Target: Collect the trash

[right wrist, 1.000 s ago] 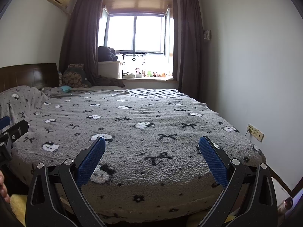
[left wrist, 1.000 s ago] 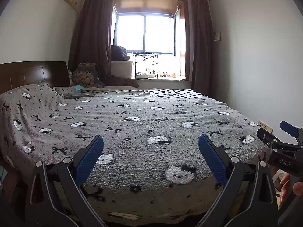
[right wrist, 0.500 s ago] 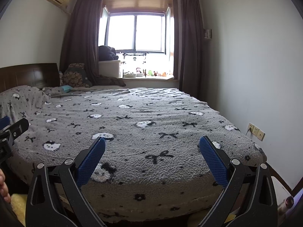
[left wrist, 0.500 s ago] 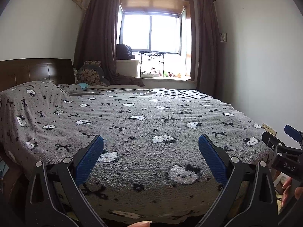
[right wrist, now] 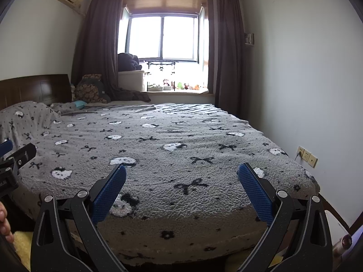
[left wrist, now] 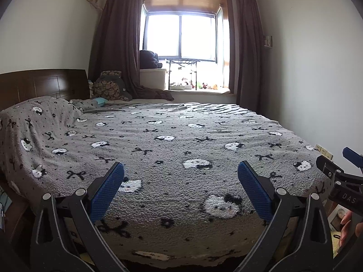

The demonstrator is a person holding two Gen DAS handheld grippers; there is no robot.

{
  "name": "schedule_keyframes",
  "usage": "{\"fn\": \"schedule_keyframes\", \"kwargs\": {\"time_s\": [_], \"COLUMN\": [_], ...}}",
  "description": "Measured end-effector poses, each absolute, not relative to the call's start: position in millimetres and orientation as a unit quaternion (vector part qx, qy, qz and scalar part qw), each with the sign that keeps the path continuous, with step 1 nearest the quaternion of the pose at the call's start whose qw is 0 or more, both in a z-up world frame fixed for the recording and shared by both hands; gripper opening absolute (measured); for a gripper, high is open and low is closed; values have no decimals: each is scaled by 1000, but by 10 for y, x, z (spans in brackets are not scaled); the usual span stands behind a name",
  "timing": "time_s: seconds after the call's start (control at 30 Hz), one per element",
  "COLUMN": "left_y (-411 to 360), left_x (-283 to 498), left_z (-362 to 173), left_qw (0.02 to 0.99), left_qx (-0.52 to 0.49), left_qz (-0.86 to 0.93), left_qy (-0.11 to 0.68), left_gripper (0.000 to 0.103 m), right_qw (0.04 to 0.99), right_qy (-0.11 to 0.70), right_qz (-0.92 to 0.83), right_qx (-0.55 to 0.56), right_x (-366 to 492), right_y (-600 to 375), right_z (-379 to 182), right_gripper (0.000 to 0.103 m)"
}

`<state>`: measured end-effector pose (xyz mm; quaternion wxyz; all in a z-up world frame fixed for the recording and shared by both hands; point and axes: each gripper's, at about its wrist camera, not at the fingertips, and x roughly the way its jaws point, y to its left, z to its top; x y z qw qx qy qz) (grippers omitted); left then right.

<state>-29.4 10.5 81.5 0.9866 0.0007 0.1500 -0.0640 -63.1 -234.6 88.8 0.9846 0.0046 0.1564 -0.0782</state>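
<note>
While both tools are held level at the foot of the bed, the left gripper [left wrist: 180,189], a black frame with blue ribbed pads, is seen with its jaws spread wide and nothing between them. The right gripper [right wrist: 181,191], of the same make, is likewise spread apart and empty; its tip is also seen at the right edge of the left view, with fingertips of the holding hand [left wrist: 347,226] below it. Part of the other hand [right wrist: 4,224] is seen at the left edge of the right view.

Beyond the pads, a grey fleece blanket with white cat faces and black bows [left wrist: 177,140] is spread over the bed, backed by a dark wooden headboard [left wrist: 43,83]. On the window ledge a white storage box [right wrist: 131,80] is seen with a dark bundle of cloth [right wrist: 128,61] piled on top; its inside cannot be made out. Small figurines [right wrist: 181,86] are lined along the sill under the bright window [right wrist: 163,37], flanked by brown curtains [right wrist: 97,43].

No trash can be identified on the blanket or elsewhere in either view.
</note>
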Motion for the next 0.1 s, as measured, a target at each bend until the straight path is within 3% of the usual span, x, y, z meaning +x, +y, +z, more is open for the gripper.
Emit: {"fn": "schedule_keyframes", "kwargs": {"time_s": [0.1], "left_y": [102], "left_x": [-286], "left_z": [813], "left_qw": [986], "left_qx": [-1], "left_qz": [-63], "left_qy": [153], "left_gripper": [95], "right_qw": [984], "right_qy": [157], "right_qz": [-78], "right_qx": [5], "right_x": [-635], "right_y": [-2354], "right_z": [889], "right_gripper": [100]}}
